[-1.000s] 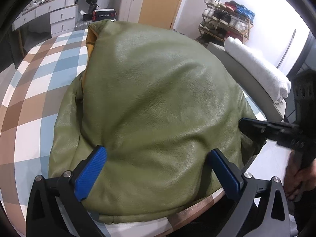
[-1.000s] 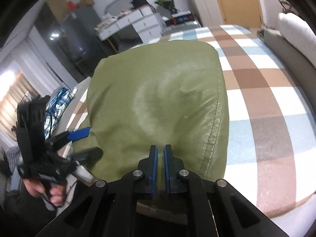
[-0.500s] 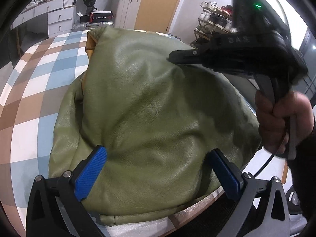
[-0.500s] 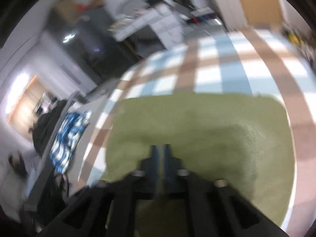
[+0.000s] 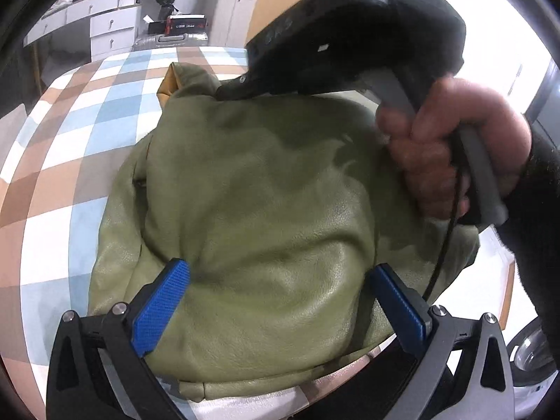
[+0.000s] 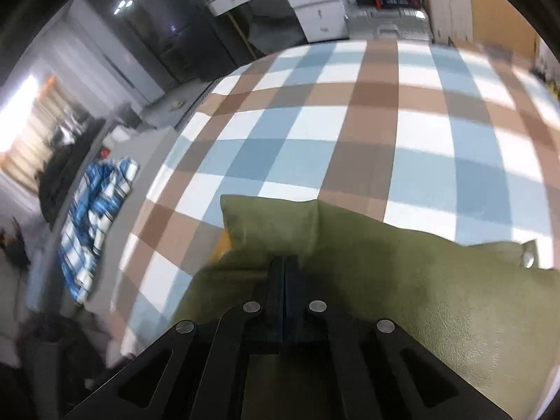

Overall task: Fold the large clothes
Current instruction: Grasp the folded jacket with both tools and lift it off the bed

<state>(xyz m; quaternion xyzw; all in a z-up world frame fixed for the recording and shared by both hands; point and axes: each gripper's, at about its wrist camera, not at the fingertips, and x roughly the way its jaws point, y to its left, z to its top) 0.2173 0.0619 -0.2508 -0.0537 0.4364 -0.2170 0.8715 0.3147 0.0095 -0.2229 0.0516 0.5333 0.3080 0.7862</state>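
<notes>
we're looking at the green jacket [image 5: 266, 231] already folded into a compact bundle on the near edge of the checked bed [image 6: 367, 133]. left claw [image 5: 280, 301] is gaping wide over it, right claw [image 6: 284, 276] is pinched shut, gripping nothing. probably just final tidying left.

Right gripper [image 6: 284, 273] at bottom centre, blue pads pressed together, nothing visible between them. Tips sit over olive-green jacket [image 6: 402, 280], which fills lower right of view. Jacket lies on bed [image 6: 350, 133] with brown, blue and white checked cover; one jacket corner points toward bed's middle, orange lining [image 6: 221, 245] showing at its left side. Blue-and-white striped cloth [image 6: 94, 220] beyond bed's left edge. White drawer unit [image 6: 315, 3] past far edge.
</notes>
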